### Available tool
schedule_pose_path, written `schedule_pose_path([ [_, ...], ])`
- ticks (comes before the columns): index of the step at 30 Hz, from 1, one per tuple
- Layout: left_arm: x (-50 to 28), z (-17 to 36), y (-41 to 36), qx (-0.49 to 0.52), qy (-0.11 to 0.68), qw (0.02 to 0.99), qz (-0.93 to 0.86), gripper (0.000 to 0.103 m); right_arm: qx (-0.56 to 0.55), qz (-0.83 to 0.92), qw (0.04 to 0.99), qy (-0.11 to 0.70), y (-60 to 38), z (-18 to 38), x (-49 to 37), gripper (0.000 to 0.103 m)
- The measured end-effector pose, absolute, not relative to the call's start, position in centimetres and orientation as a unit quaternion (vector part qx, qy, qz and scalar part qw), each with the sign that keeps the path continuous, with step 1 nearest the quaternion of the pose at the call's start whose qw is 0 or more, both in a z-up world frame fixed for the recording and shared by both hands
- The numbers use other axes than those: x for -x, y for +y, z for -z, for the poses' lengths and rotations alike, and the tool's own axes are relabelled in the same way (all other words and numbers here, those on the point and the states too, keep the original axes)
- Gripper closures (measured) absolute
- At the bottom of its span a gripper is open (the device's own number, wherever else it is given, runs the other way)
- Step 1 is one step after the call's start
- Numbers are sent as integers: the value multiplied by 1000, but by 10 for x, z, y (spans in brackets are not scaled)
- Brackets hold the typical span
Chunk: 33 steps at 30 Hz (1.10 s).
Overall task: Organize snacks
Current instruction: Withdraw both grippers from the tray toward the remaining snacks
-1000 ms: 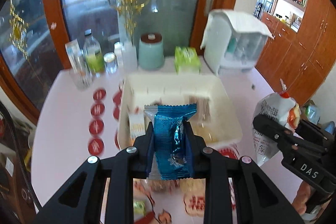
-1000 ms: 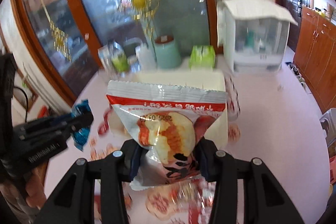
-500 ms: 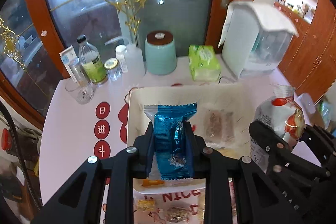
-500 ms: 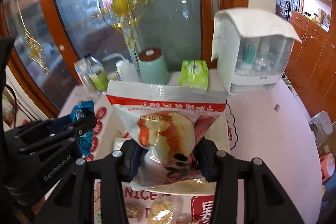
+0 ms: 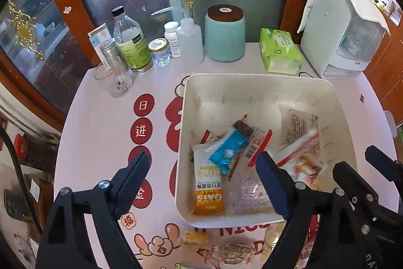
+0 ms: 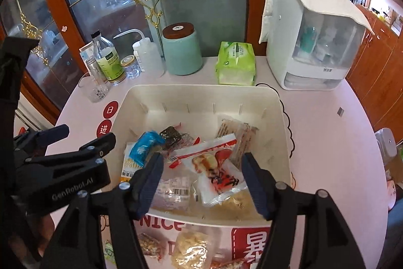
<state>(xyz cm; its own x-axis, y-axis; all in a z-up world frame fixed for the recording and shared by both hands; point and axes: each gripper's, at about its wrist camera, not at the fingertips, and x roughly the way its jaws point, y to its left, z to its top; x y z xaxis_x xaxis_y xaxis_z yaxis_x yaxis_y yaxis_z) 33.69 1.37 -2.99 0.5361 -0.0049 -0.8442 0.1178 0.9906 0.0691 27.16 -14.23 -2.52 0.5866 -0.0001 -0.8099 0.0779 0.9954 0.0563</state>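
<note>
Glossy crinkled snack packets are lying in the smooth white plastic bin (image 6: 206,95), rounded corners. Left gripper (image 5: 201,179) jaws, just opening, are standing wide and empty; blue foil packet (image 5: 228,153) is lying between and beyond its fingertips. Right gripper (image 6: 202,177) jaws, also just opening, are flanking the red-white pouch (image 6: 216,168) without pressing. Loose snacks (image 6: 189,252) are sitting under the fingers, before the bin's near rim.

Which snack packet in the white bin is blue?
The small blue packet at the left of the white bin, lying over the orange oat bar; the other wrappers are white, clear or red-printed.
</note>
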Motion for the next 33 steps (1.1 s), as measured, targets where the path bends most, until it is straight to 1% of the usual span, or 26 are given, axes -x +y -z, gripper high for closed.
schedule_pose_path([
  [8,-310,15,14,-72,454,888,30,17,-54,2,896,441,-136,14,-246,38],
  [16,-276,6,16,-69,445,892,31,17,-22,1,905,424,-127,-2,-210,38],
  [22,-248,7,16,-55,448,892,33,17,-6,-4,910,414,-126,-4,-178,38],
  [33,-182,24,7,-53,450,890,44,17,-3,-1,910,414,-141,10,-125,38],
])
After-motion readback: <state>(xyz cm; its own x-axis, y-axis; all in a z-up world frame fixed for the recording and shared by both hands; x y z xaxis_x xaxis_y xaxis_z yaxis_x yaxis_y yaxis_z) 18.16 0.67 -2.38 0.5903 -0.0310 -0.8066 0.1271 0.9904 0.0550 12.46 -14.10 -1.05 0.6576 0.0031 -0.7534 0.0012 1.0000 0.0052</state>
